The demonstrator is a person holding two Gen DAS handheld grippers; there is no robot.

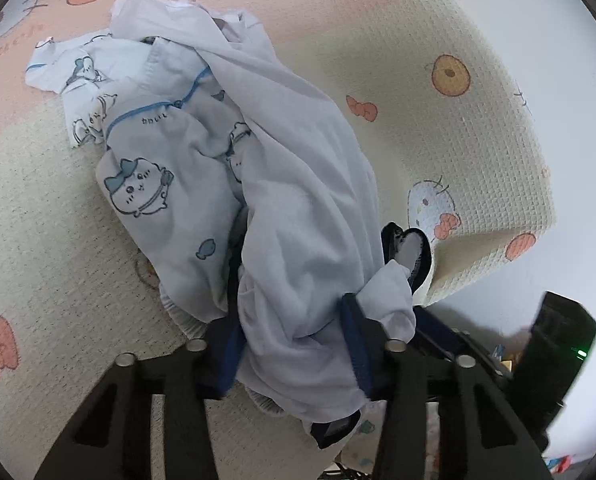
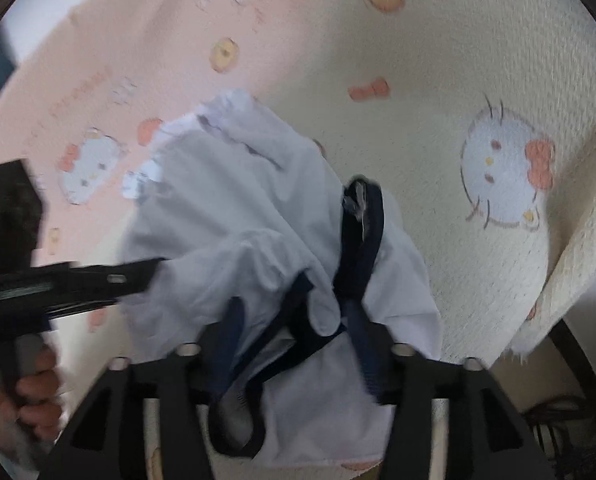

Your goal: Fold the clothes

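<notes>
A white garment (image 1: pixel 290 160) with a navy-trimmed collar (image 1: pixel 410 252) lies bunched on the cartoon-print mat (image 1: pixel 438 128). My left gripper (image 1: pixel 292 320) is shut on a thick fold of it, which fills the space between the blue-padded fingers (image 1: pixel 228 344). In the right wrist view, blurred, the same white garment (image 2: pixel 226 200) and its navy collar (image 2: pixel 362 232) hang between the jaws of my right gripper (image 2: pixel 296 320). Those jaws stand wide and do not pinch the cloth. The left gripper (image 2: pixel 146 274) comes in from the left, its tip buried in the cloth.
A pale blue pyjama piece (image 1: pixel 158 168) printed with cartoon animals lies under the white garment. The mat's edge (image 1: pixel 538 216) ends at the right, and one corner (image 2: pixel 570 264) is turned up. A black device with a green light (image 1: pixel 558 344) sits low right. A hand (image 2: pixel 34 396) holds the left gripper.
</notes>
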